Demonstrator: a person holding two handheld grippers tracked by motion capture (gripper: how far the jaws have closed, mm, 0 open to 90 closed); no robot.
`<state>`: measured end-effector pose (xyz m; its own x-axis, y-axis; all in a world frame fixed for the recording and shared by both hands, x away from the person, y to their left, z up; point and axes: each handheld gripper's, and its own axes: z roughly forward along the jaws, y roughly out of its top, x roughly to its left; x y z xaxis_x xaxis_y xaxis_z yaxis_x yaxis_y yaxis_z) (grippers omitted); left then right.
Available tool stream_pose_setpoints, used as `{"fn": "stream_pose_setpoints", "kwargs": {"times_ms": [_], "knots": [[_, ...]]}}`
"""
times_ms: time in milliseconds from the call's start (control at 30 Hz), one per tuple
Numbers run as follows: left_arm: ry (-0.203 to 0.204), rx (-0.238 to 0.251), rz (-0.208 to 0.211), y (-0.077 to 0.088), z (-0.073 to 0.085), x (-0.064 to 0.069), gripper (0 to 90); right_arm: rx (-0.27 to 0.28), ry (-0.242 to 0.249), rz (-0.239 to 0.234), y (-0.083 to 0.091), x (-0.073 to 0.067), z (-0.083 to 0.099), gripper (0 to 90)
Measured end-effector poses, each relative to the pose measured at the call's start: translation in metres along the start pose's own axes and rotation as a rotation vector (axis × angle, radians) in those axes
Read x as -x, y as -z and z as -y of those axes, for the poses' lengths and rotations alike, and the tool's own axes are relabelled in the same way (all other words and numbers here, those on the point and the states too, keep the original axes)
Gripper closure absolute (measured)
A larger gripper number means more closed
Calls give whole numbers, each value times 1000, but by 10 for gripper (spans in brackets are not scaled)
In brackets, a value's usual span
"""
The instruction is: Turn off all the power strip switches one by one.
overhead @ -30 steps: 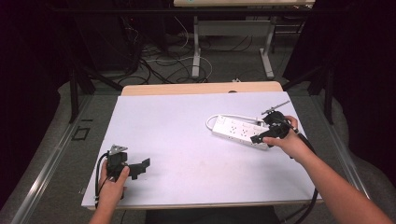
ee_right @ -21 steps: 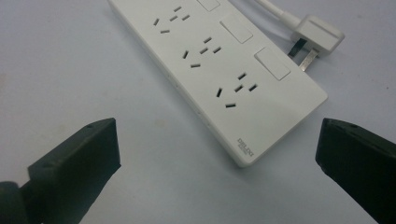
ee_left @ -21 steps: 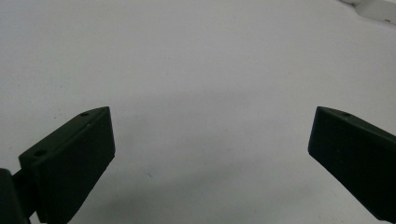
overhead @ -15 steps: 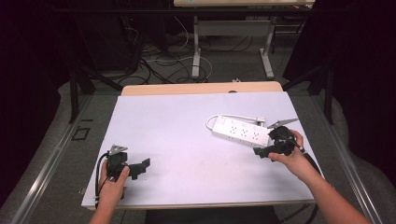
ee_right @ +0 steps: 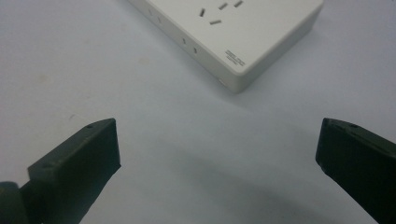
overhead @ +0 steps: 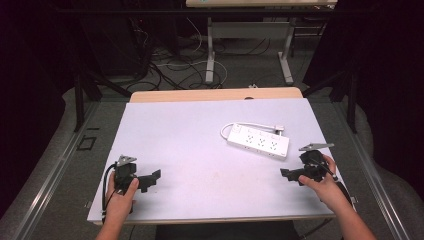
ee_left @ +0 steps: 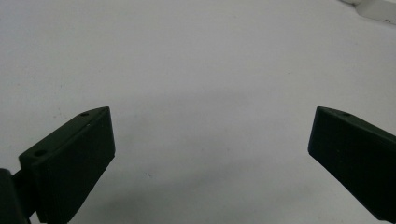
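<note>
A white power strip [overhead: 258,141] lies flat on the right half of the white table [overhead: 200,145], its cord looped at its far end. My right gripper [overhead: 288,174] is open near the table's front right, just short of the strip; the strip's near end [ee_right: 243,32] lies ahead of its spread jaws. My left gripper [overhead: 152,177] rests open at the front left, pointing right. Bare tabletop lies between its jaws, with the strip's corner [ee_left: 373,7] far off.
The table's front edge [overhead: 210,219] runs just below both hands. Beyond the far edge are a wooden board [overhead: 215,94], metal desk legs [overhead: 210,55] and loose cables [overhead: 170,65] on the floor.
My right gripper has pulled back from the power strip toward the front right of the table and now stands clear of it. The left gripper has not moved.
</note>
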<state>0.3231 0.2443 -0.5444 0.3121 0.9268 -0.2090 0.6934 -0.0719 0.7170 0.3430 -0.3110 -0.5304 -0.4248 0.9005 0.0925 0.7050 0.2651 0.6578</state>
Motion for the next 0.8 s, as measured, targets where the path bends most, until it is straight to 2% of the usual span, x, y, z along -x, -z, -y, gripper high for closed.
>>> {"fn": "stream_pose_setpoints", "kwargs": {"times_ms": [33, 133, 300, 467, 800], "knots": [[0, 2, -1, 0, 0, 0, 6, -1, -18, 8, 0, 1, 3, 0], [1, 1, -1, 0, 0, 0, 6, -1, -26, 34, 1, 4, 10, 0], [1, -7, 1, 0, 0, 0, 6, 33, -36, 67, 6, 10, 19, 0], [0, -13, 0, 0, 0, 0, 6, 31, -83, 109, 11, 16, 24, 0], [3, -1, -5, -1, 1, -1, 6, 42, -137, 123, 16, 23, 33, 0]]}}
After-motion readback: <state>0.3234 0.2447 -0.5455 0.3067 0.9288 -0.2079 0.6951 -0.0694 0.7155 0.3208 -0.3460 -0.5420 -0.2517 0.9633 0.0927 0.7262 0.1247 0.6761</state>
